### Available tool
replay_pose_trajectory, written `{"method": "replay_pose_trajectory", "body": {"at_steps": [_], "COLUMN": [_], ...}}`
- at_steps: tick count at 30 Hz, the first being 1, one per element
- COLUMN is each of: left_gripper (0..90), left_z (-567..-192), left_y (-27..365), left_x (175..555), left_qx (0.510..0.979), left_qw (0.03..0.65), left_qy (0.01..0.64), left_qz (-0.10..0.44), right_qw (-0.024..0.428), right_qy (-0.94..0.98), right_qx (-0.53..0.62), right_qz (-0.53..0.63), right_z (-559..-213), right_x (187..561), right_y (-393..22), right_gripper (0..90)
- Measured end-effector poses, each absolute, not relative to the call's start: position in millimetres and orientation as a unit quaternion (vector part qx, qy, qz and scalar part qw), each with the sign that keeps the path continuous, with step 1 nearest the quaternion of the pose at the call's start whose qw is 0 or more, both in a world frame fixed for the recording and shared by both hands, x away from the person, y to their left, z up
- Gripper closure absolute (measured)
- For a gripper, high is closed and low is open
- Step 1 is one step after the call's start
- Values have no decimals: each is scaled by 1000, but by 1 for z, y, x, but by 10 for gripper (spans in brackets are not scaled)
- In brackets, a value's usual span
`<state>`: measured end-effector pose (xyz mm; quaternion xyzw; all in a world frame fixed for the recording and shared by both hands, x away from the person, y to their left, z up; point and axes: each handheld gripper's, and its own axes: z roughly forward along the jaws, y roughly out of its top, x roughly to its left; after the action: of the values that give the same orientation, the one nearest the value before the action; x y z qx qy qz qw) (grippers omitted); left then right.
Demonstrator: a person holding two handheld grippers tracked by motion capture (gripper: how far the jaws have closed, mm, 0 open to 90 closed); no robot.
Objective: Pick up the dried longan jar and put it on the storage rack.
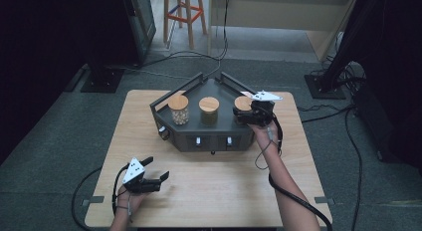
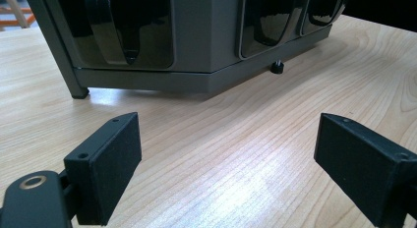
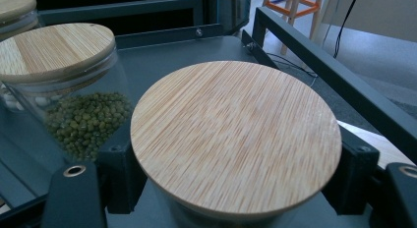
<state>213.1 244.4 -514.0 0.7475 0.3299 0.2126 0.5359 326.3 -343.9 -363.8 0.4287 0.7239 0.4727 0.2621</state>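
Jar point(image 3: 236, 139) near tray rail point(image 3: 339, 75), right tool point(image 3: 236, 181) clamped

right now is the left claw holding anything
No, the left claw stands open over the bare wooden table, with nothing between its jaws.

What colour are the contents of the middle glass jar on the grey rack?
Green, like small round beans, in the bamboo-lidded middle glass jar; right gripper view shows it best.

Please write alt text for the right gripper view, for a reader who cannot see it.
The right hand-held gripper grips a glass jar by its round bamboo lid on a dark grey tray. Behind it stands a lidded jar of green beans.
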Motion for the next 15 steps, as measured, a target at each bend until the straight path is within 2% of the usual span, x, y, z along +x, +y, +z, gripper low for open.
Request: {"method": "replay_pose_trajectory", "body": {"at_steps": [5,15], "left_gripper": [105,105], "left_z": [-514,-514], "left_y": [244,243], "left_x": [213,213], "left_qx": [747,748], "left_qw": [536,535], "left_qy": [331,330], "left_qz": [213,213], "right_qw": [253,259], "right_qy": [718,713], "right_qx": [430,430], "right_qz": [485,490], "right_z": [-368,-376], "right_x": [326,319], "right_y": [-349,-350], "right_gripper": [166,117]}}
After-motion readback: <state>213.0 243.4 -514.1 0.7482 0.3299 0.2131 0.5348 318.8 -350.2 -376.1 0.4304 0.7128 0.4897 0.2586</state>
